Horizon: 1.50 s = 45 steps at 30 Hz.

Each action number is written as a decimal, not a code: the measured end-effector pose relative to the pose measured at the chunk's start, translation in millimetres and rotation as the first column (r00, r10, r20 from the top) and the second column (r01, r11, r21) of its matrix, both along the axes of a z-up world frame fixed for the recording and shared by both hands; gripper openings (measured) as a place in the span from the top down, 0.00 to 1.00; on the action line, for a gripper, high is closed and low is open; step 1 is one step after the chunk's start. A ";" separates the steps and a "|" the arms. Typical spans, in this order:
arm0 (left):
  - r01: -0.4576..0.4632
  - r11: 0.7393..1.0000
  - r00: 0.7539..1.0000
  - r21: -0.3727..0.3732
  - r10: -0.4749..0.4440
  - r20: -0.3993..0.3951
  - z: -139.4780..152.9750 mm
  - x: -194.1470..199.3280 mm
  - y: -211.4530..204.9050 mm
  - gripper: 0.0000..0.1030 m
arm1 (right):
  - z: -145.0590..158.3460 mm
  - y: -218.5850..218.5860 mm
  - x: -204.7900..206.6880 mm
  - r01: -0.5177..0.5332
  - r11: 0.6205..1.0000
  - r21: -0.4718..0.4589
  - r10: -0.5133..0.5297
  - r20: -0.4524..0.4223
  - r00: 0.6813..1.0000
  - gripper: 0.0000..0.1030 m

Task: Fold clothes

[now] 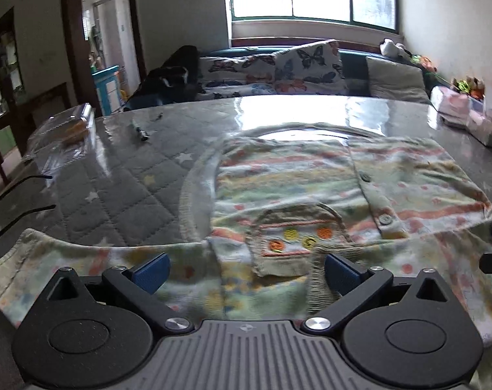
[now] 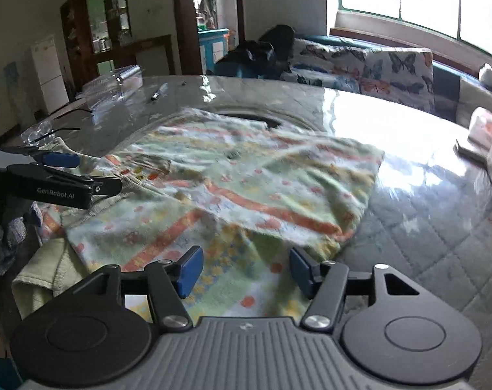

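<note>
A pale green knitted cardigan [image 1: 311, 182] with orange stripes, dots, buttons and a front pocket lies spread on the table, one side folded over the body. It also shows in the right wrist view [image 2: 246, 175]. My left gripper [image 1: 246, 271] is open and empty, just above the near hem by the pocket [image 1: 294, 240]. My right gripper [image 2: 246, 271] is open and empty over the near right edge of the cardigan. The left gripper also appears at the left of the right wrist view [image 2: 64, 175], low over the garment's left side.
The table [image 1: 122, 175] has a grey quilted star cloth under clear plastic. A pen [image 1: 140, 133] and a clear plastic box [image 1: 67, 130] lie at the far left, pink packets [image 1: 467, 113] at the far right. A butterfly-print sofa [image 1: 278, 71] stands behind.
</note>
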<state>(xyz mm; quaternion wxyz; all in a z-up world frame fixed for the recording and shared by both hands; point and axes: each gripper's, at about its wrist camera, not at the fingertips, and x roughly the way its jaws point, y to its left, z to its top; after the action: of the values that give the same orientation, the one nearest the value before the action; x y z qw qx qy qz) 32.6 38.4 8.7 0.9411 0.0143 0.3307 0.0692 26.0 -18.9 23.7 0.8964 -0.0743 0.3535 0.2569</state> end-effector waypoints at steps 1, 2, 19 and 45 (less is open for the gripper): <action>-0.006 1.000 1.000 -0.009 0.006 0.003 1.9 -2.2 2.6 0.00 | 2.2 3.9 -0.6 -0.009 1.000 -0.004 0.009 0.011 1.000 0.37; -0.011 1.000 1.000 -0.018 0.011 0.006 3.8 -4.4 5.2 0.00 | 4.3 8.3 -1.2 -0.018 1.000 -0.008 0.019 0.022 1.000 0.37; -0.213 0.966 0.974 -0.150 0.222 0.052 24.2 -48.7 78.8 0.00 | -2.6 84.4 -24.1 -0.236 0.965 -0.110 0.247 0.092 0.965 0.25; -0.569 0.799 0.815 -0.197 0.579 -0.003 5.2 -66.3 208.6 0.18 | 7.0 67.6 -21.7 -0.193 0.979 -0.057 0.197 0.077 0.977 0.25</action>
<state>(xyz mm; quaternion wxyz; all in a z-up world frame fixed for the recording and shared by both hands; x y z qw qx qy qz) -33.7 247.0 13.9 0.8820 -0.1780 0.2972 0.3195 4.3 48.7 30.8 0.8785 -0.1412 0.3137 0.3316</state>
